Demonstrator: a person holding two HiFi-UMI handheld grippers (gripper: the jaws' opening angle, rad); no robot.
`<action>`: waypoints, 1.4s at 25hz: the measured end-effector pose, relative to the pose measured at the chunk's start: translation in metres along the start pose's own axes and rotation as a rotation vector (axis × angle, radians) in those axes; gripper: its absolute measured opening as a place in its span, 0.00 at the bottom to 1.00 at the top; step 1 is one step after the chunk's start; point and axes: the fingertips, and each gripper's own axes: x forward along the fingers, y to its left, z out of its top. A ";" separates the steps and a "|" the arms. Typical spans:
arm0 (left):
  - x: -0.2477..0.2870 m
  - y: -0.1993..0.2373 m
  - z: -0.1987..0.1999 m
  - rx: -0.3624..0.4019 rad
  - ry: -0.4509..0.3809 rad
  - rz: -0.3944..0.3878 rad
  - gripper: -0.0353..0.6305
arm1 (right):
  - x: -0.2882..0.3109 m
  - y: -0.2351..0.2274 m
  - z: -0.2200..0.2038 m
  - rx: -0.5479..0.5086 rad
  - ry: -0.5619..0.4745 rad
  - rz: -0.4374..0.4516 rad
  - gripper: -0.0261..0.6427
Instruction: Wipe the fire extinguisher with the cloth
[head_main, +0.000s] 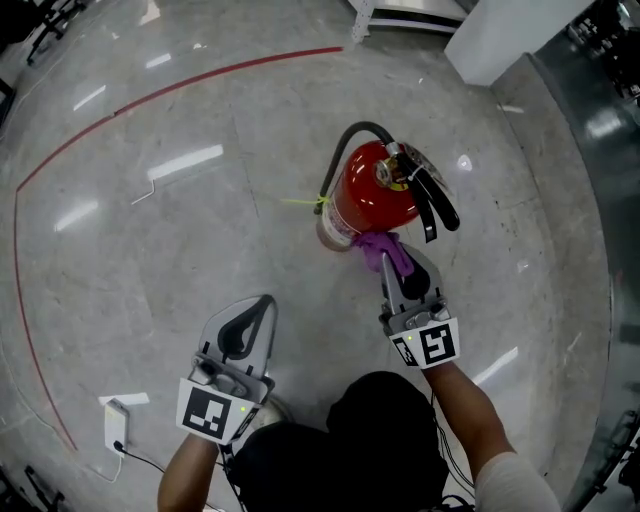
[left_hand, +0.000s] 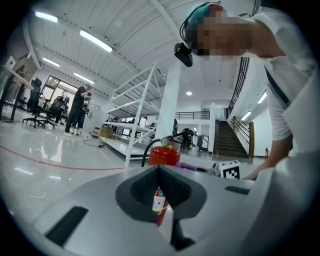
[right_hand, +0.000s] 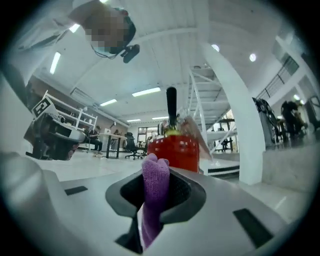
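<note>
The fire extinguisher stands upright on the floor, in the upper middle of the head view, so its long side runs up toward the camera. The right gripper is just below it in the frame and much nearer than the left gripper, at the lower left. The right gripper is clamped on the purple cloth, which looks to touch the red tank. The left gripper is closed and holds nothing. The tank is shiny red with a black hose and black handles.
</note>
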 end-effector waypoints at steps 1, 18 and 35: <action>0.000 0.000 0.001 0.004 -0.007 -0.005 0.06 | 0.001 -0.002 0.015 -0.017 -0.027 0.005 0.14; 0.012 0.007 0.006 -0.021 0.003 0.031 0.06 | 0.004 0.002 0.052 -0.182 -0.005 -0.165 0.14; 0.016 0.012 0.002 -0.049 -0.004 0.036 0.06 | 0.036 0.031 0.035 -0.384 -0.033 -0.163 0.14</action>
